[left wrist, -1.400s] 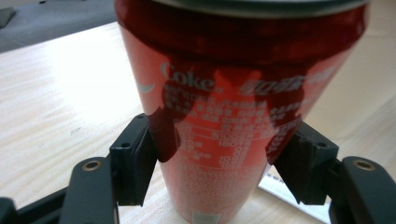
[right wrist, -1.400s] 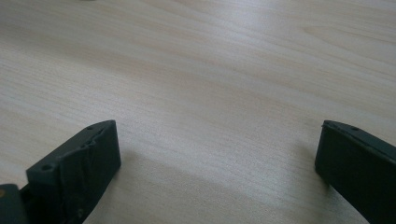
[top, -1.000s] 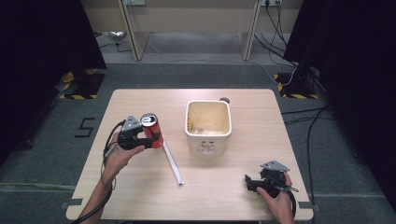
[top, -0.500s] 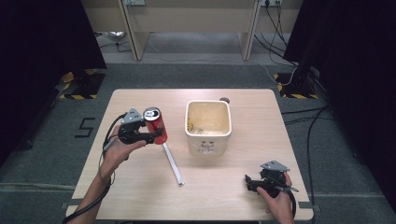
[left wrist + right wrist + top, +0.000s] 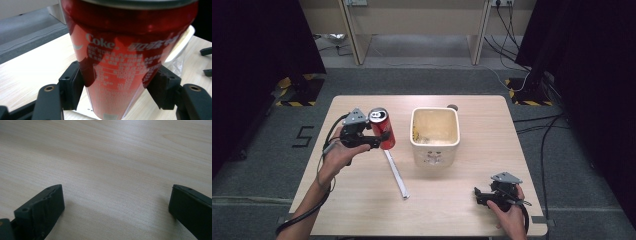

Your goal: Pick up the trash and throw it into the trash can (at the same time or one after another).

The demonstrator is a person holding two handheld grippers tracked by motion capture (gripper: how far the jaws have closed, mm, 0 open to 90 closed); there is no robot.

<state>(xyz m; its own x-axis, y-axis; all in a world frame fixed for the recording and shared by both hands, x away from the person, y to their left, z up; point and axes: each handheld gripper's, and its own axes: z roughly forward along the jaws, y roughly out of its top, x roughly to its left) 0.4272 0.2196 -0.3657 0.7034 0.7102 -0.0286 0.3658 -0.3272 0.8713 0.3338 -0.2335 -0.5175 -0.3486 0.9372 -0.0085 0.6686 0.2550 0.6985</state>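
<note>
The light wooden rectangular worktop [image 5: 362, 200] is carrying everything, and grey floor is lying around it. Near its middle, a cream square plastic bin [image 5: 435, 135] is standing upright with its mouth open to the top. To the left of the bin, a long thin white strip [image 5: 396, 173] is lying flat on the wood, running towards the near edge.

The red cylindrical aluminium Coke can [image 5: 381, 129] is hanging in the air above the left part of the worktop, just beside the bin and apart from it, a little tilted, with its silver top facing up. The left gripper [image 5: 371, 139] is holding it from the side: in the left gripper view its two black fingers [image 5: 71, 85] are pressing on both sides of the can [image 5: 120, 62], so they are clenched on it.

The right gripper [image 5: 484, 196] is resting low at the near right corner of the worktop, well apart from the bin. Its fingers [image 5: 48, 206] are standing wide and released, with bare wood between them.
</note>
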